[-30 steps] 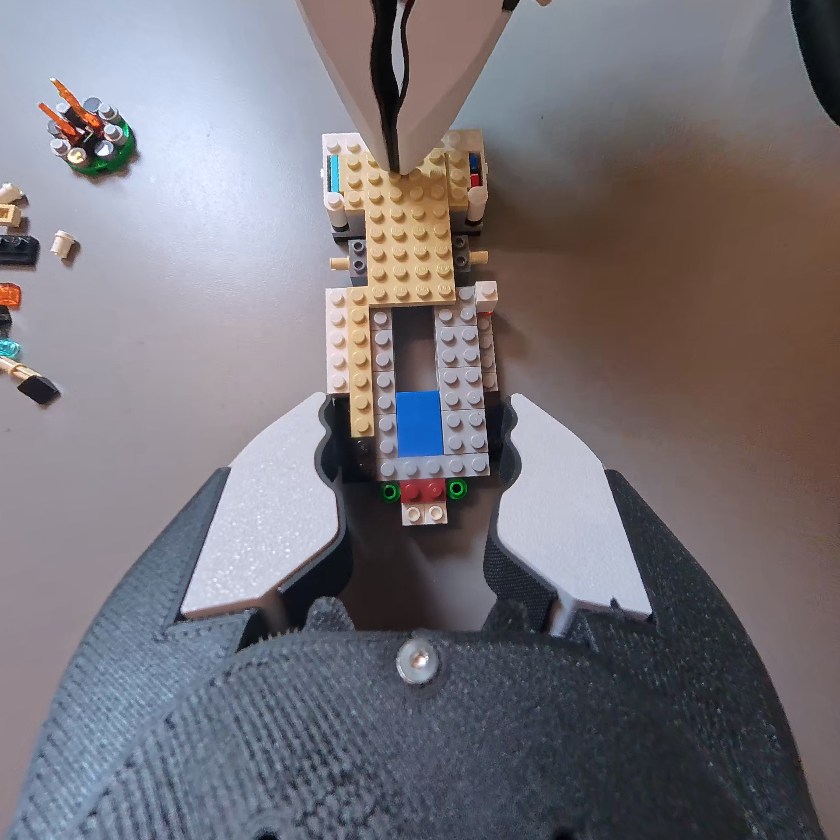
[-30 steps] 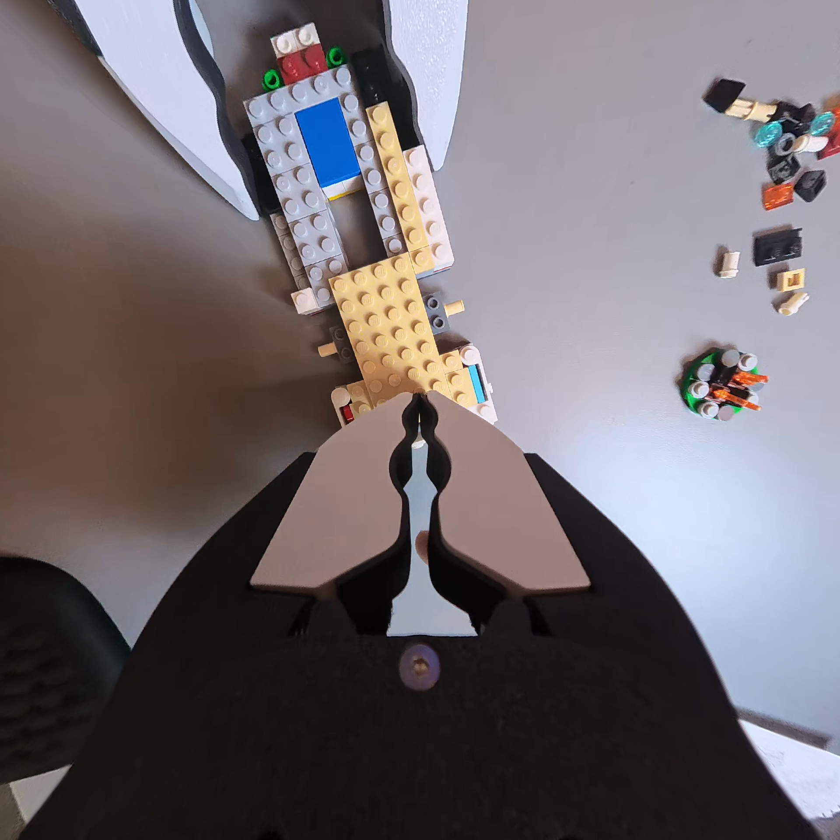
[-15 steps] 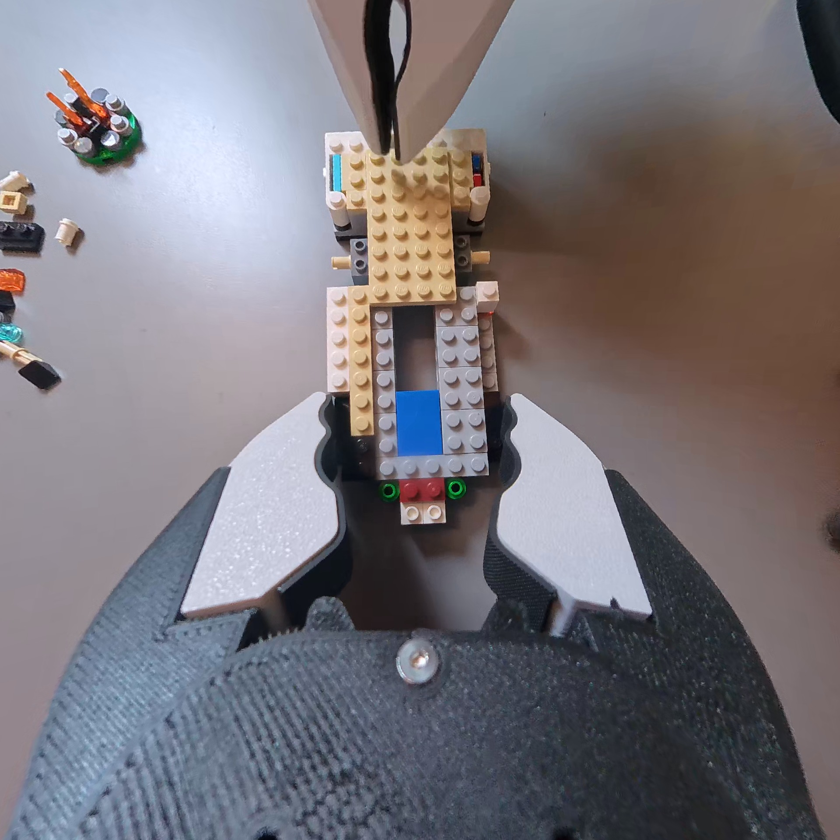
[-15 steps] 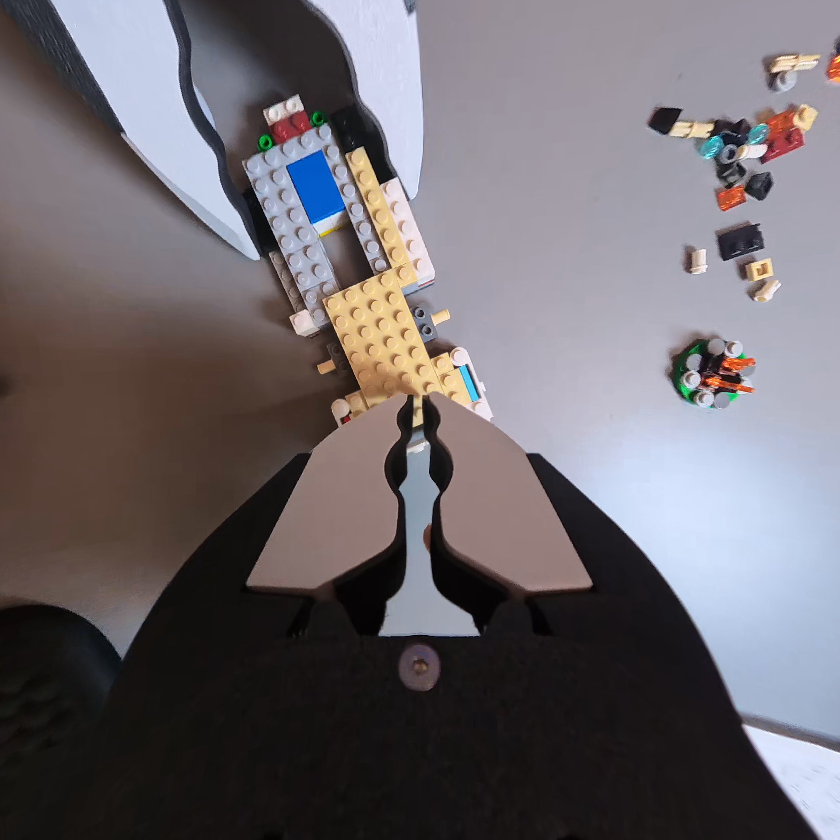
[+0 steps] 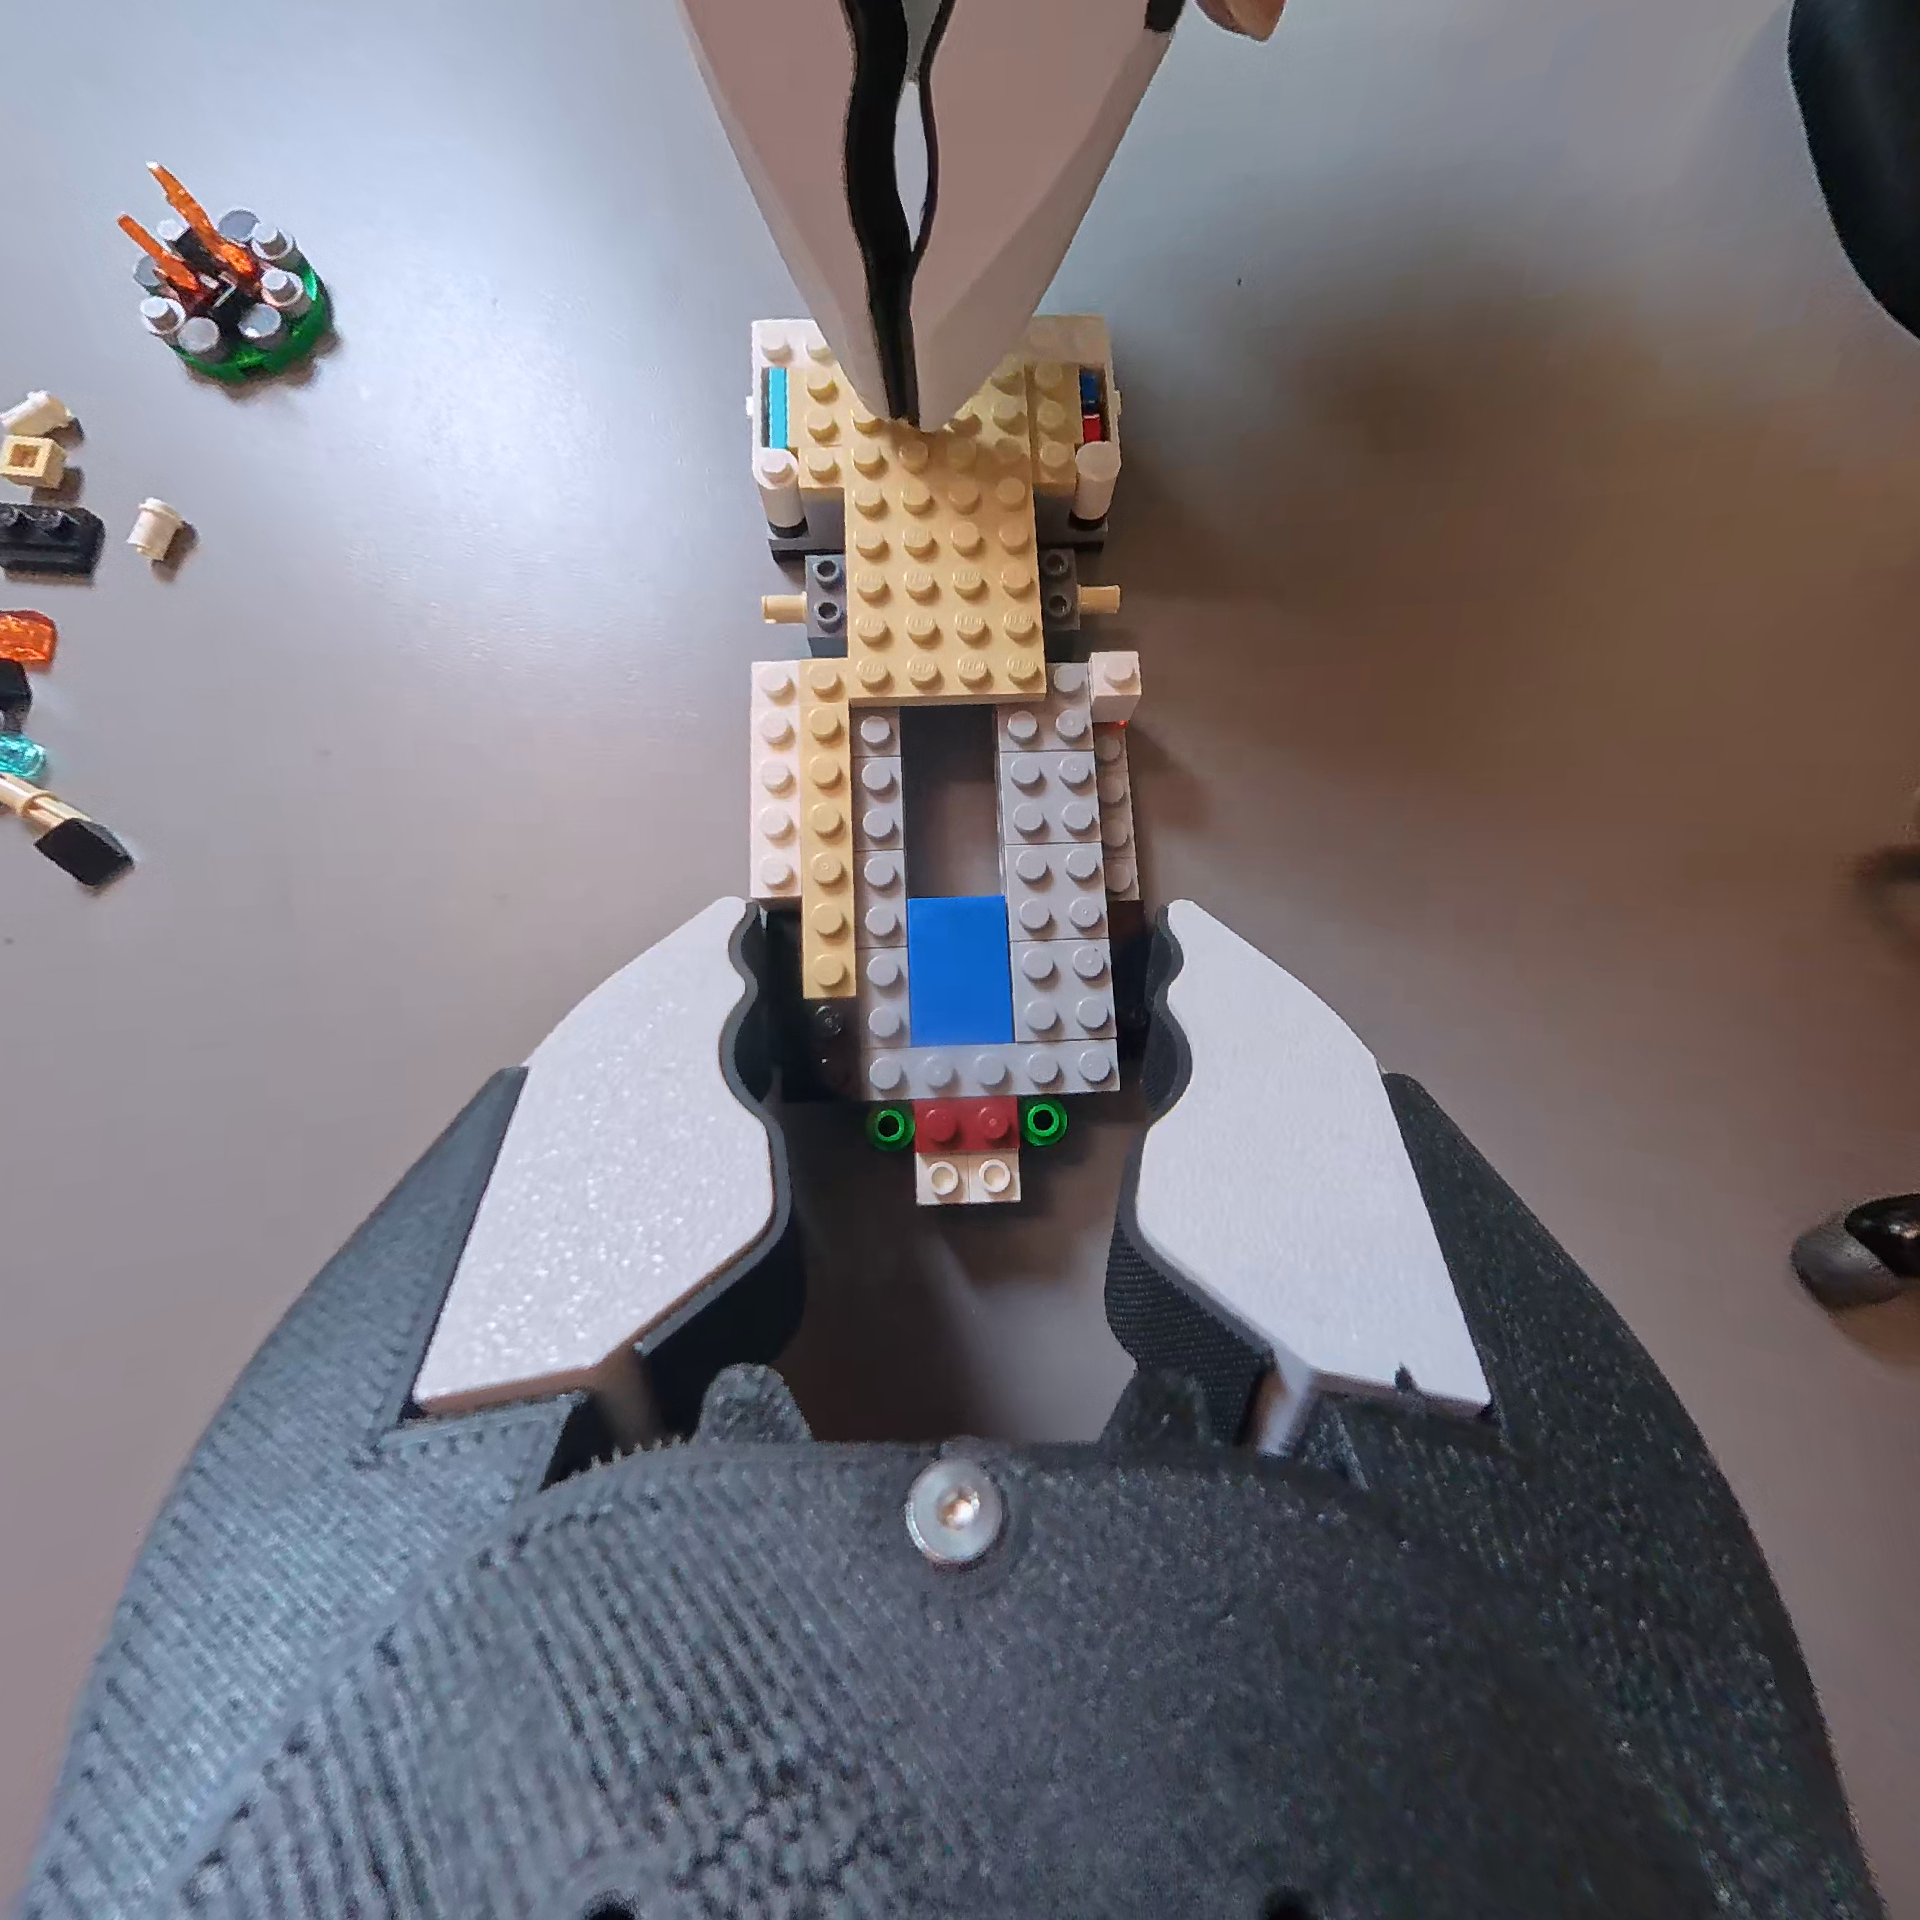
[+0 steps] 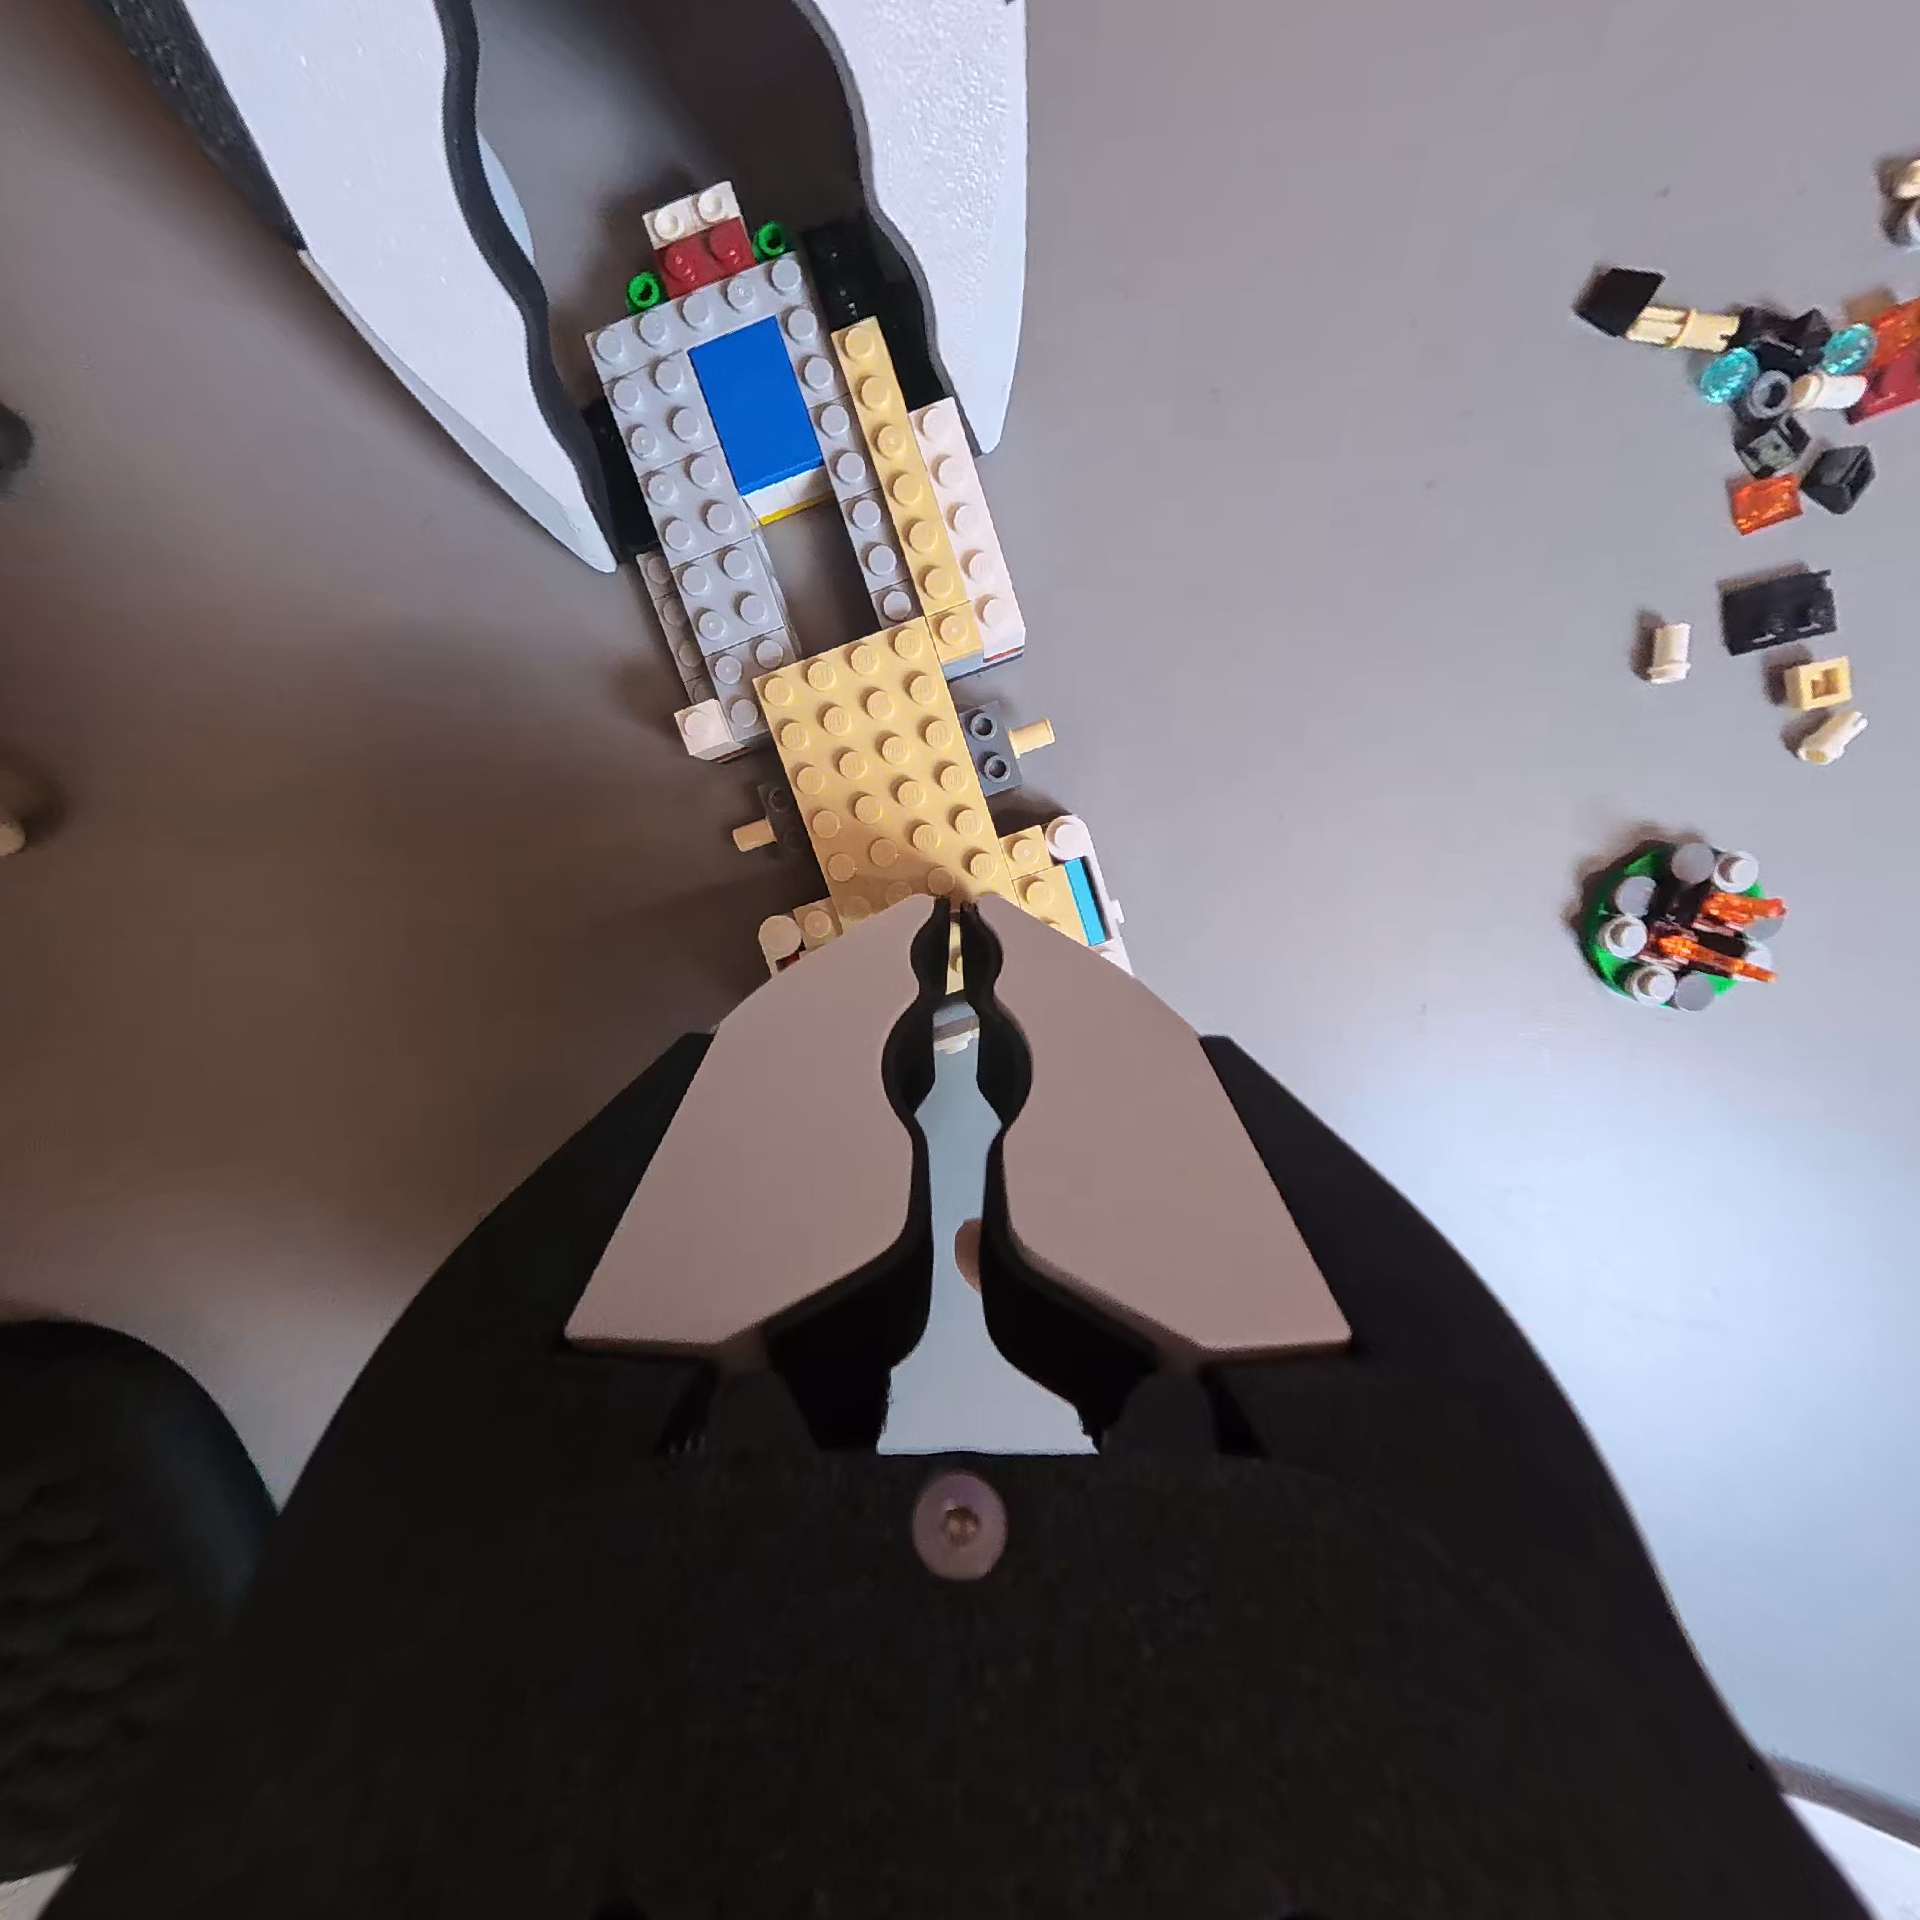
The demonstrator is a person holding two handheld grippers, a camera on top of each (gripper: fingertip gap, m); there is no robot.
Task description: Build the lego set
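Observation:
A long brick model (image 5: 945,727) of tan, grey and white bricks with a blue tile lies on the grey table (image 5: 1455,623). My left gripper (image 5: 958,925) straddles its near end, and its black pads (image 5: 743,997) press on the black side bricks. It shows from the front in the right wrist view (image 6: 795,499), with the model (image 6: 873,769) between its fingers. My right gripper (image 6: 954,906) is shut, its tips down on the tan plate at the model's other end. It also shows in the left wrist view (image 5: 899,410).
A round green piece with grey studs and orange flames (image 5: 244,312) (image 6: 1678,935) stands beside the model. Several small loose bricks (image 5: 52,540) (image 6: 1787,395) lie farther out. A black rounded object (image 6: 94,1558) sits at the table's side.
My right gripper drew back a little from the tan plate, then came down on it again, its fingers staying nearly together. My left gripper and the model have stayed still.

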